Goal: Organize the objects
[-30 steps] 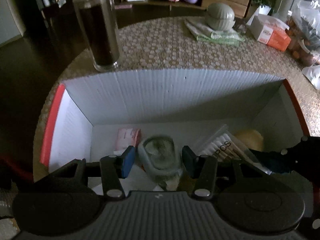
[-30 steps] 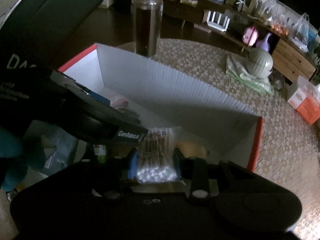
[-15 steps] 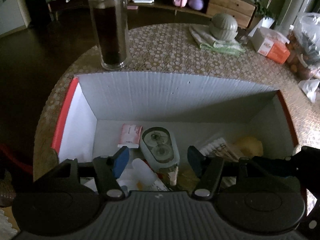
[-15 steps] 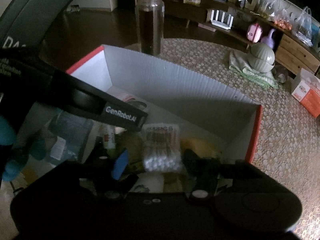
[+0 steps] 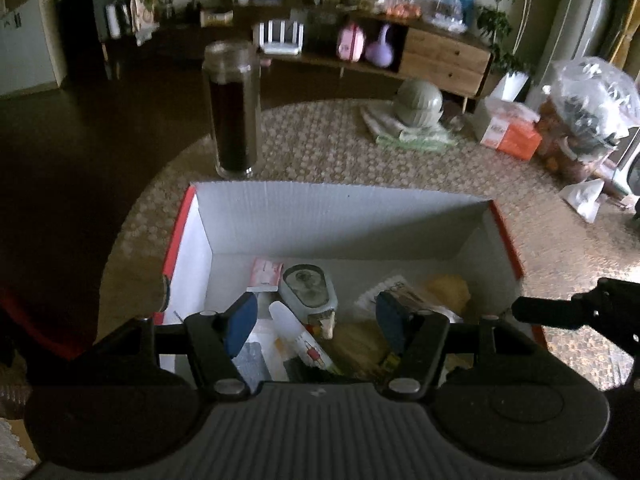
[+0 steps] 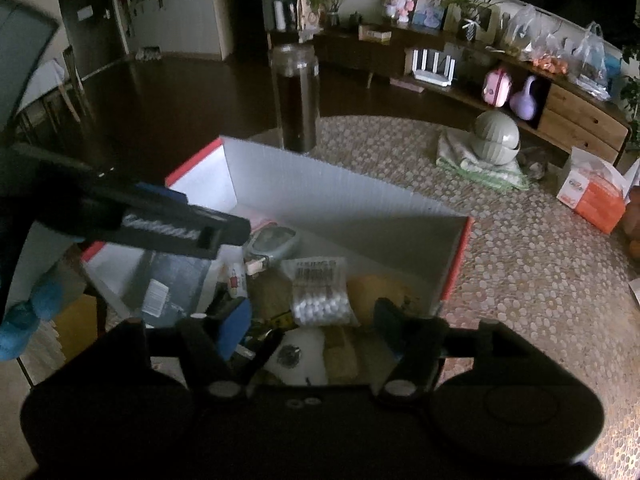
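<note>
A white box with a red rim (image 5: pixel 340 216) stands on the round table and holds several small items. Among them are a grey-green correction tape dispenser (image 5: pixel 308 292), a pink packet (image 5: pixel 266 274), a white tube (image 5: pixel 296 332) and a clear pack of cotton swabs (image 6: pixel 320 292). My left gripper (image 5: pixel 316 316) hovers open above the box's near side, with nothing between its blue pads. My right gripper (image 6: pixel 310 320) hangs above the swab pack; its jaws are opening and grip nothing. In the right wrist view the left gripper's side (image 6: pixel 160 224) crosses the box's left part.
Behind the box stands a tall glass jar (image 5: pixel 234 108) of dark liquid. Farther right on the woven table mat (image 5: pixel 340 152) are a grey-green lidded pot (image 5: pixel 418 104) on a folded cloth, an orange and white carton (image 5: pixel 508 128) and a plastic bag (image 5: pixel 588 96).
Both grippers have risen and drawn back from the box. The right one let go of the swab pack, which now lies in the box. The left jaws widened off the tape dispenser.
</note>
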